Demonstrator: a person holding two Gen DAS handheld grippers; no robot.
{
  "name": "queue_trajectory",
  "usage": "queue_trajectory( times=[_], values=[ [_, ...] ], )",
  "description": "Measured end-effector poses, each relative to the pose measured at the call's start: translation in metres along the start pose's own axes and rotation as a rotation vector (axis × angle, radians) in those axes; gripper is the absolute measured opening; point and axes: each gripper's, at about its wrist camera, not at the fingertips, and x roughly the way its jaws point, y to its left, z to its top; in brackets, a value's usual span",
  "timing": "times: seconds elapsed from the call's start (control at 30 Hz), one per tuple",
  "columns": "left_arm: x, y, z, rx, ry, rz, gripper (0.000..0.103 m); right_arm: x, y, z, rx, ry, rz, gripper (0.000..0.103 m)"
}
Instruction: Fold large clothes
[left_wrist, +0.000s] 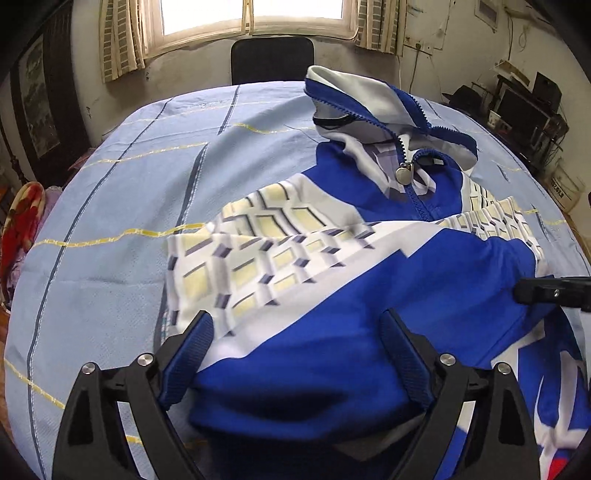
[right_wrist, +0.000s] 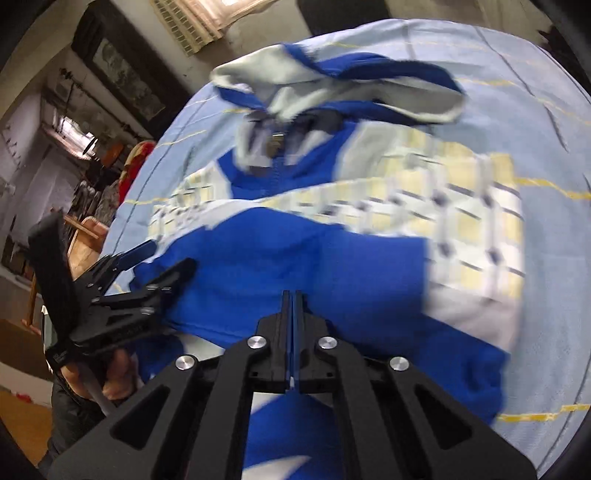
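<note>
A blue, white and yellow-checked zip jacket (left_wrist: 332, 295) lies half folded on a table under a pale blue sheet (left_wrist: 110, 221), its hood (left_wrist: 369, 99) at the far end. My left gripper (left_wrist: 297, 332) hangs open over the jacket's near blue part, its blue pads (left_wrist: 195, 339) well apart with nothing pinched. In the right wrist view the jacket (right_wrist: 295, 251) is blurred. My right gripper (right_wrist: 293, 295) is shut above the blue cloth, and I see no fabric caught in it. Its black tip (left_wrist: 546, 290) shows at the right edge. The left gripper (right_wrist: 159, 262) appears at the left.
A black chair back (left_wrist: 272, 61) stands beyond the table under a window. A red patterned blanket (left_wrist: 22, 221) lies off the left edge. Dark shelves with clutter (left_wrist: 524, 107) fill the right. A hand (right_wrist: 114, 373) holds the left gripper's handle.
</note>
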Motion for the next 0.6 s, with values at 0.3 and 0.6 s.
queue_trajectory(
  times=[0.3,0.6],
  values=[
    [-0.028,0.001,-0.003,-0.033,-0.029,-0.006,0.087,-0.022,-0.043,-0.011,0.076,-0.001,0.059,0.0],
    [-0.029,-0.021,0.011,-0.046,-0.102,-0.017,0.088,-0.071,-0.009,0.044,0.057,-0.209,0.026,0.064]
  ],
)
